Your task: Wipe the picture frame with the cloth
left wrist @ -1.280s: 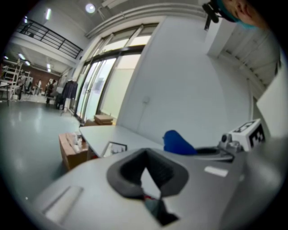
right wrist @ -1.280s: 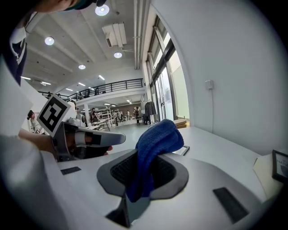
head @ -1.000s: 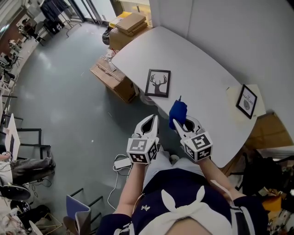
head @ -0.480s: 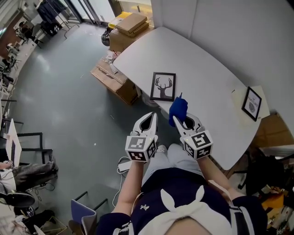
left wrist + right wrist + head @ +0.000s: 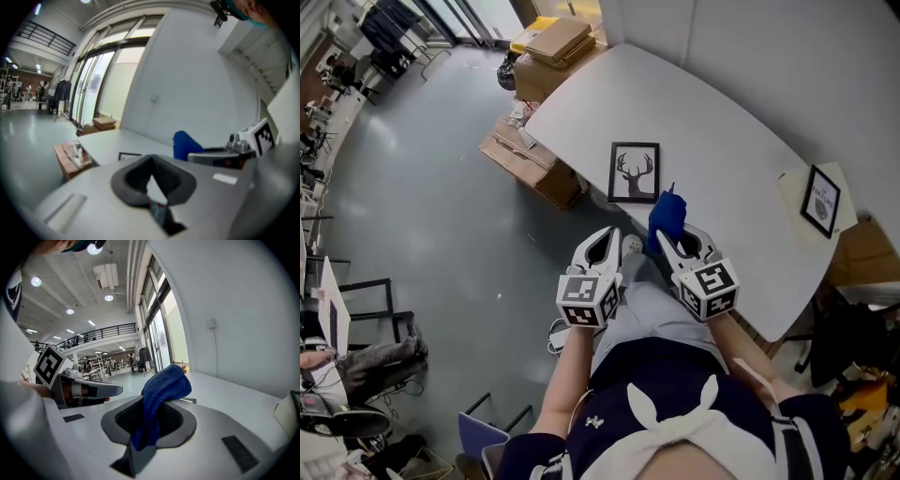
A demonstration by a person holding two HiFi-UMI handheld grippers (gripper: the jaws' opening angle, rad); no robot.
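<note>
Blue terry cloth sits pinched in the right gripper; left gripper is closed on nothing. Black-framed deer picture lies flat ahead, near the edge of the white table. Best to land the cloth flat and stroke gently.

- Your left gripper: jaw tips together, held over the grey floor, short of the table edge.
- Your right gripper: closed on the blue cloth, which is bunched upward at the near edge of the white table.
- Deer picture frame: flat on the table, just beyond the cloth.
- Second small frame: far right, on a pale sheet.
- Cardboard boxes: on the floor, left of the table.
</note>
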